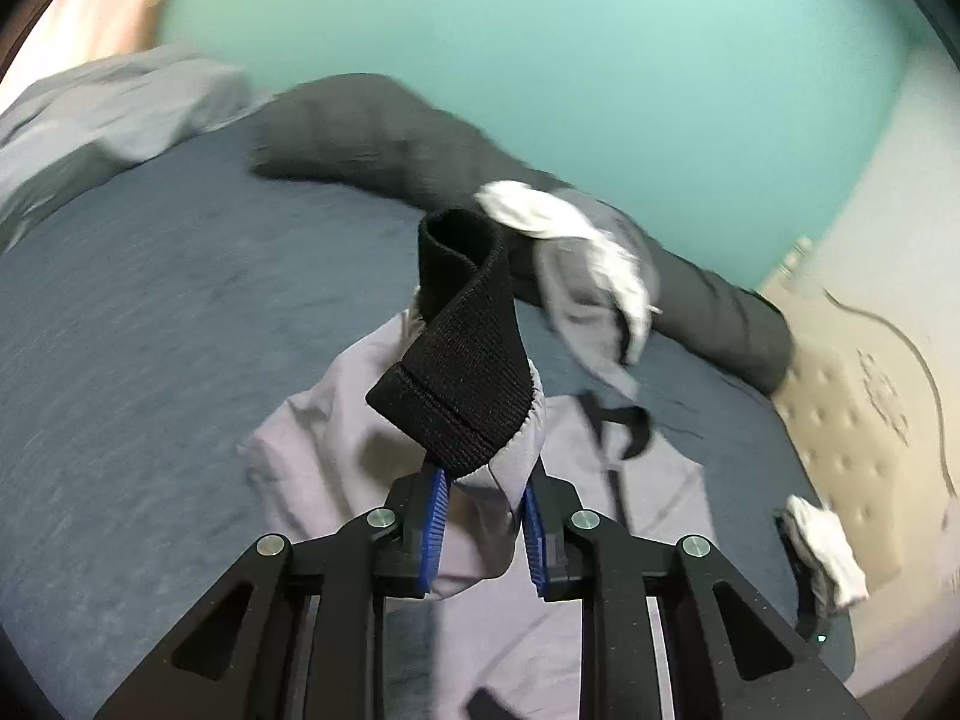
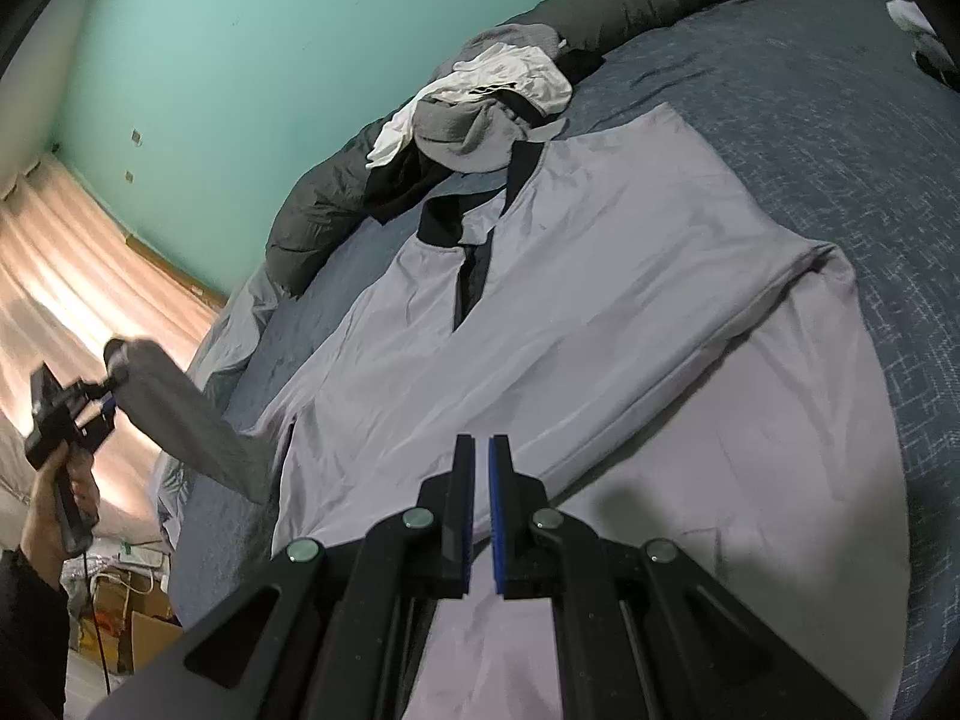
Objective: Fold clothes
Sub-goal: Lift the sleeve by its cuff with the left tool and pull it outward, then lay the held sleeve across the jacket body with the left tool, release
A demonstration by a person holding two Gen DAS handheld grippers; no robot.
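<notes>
A pale lilac polo shirt with a black collar lies spread face up on the blue bed. My left gripper is shut on one sleeve just below its black ribbed cuff, which stands up twisted above the fingers. The right wrist view shows that sleeve lifted off the bed's left side, with a hand holding the left gripper. My right gripper is shut with nothing between its pads, low over the shirt's lower part.
A heap of grey and white clothes lies by the collar against a dark rolled duvet. A small white and grey bundle sits at the bed's right edge by the bare mattress. Curtain and boxes stand left.
</notes>
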